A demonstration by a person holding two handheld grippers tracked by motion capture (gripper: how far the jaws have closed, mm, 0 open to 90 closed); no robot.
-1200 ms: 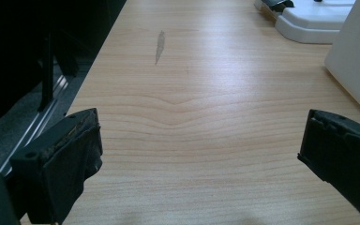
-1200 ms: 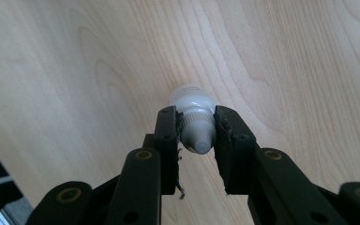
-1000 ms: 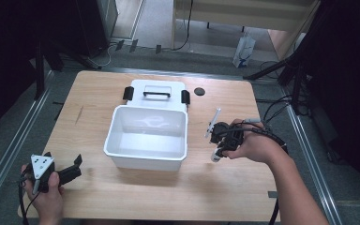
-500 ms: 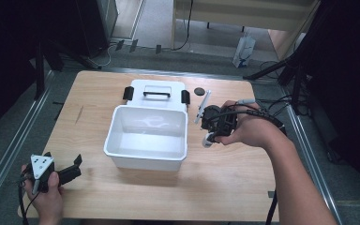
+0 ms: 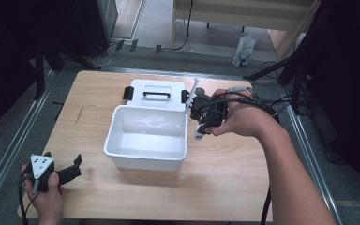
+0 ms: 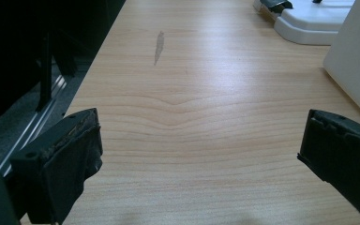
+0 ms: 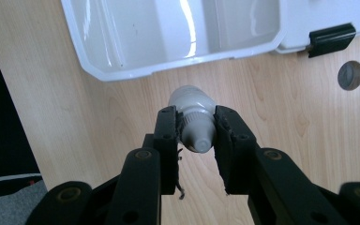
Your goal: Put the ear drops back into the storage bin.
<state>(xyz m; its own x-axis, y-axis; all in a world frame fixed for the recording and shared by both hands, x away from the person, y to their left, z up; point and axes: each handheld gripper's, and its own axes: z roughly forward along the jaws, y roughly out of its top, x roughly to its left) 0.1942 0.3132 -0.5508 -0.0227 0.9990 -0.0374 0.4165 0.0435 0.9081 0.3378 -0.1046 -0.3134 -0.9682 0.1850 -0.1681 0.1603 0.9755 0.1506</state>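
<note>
Right gripper view: right hand-held gripper [image 7: 197,129] clamps small white bottle [image 7: 194,117] above tabletop [image 7: 272,122], beside white bin [image 7: 168,33]; left hand-held gripper [image 6: 201,154] gapes wide, empty.

Black tongs [image 7: 196,136] w/ screws, trailing cables.

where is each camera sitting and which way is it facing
High view: above the person's side, facing forward and down on the table; both forearms and grippers show.
Left gripper view: rides the left gripper, looking along bare wood between its open jaws.
Right gripper view: rides the right gripper, looking down at the small bottle its jaws clamp.
All three share the white bin, and the lid behind it.
</note>
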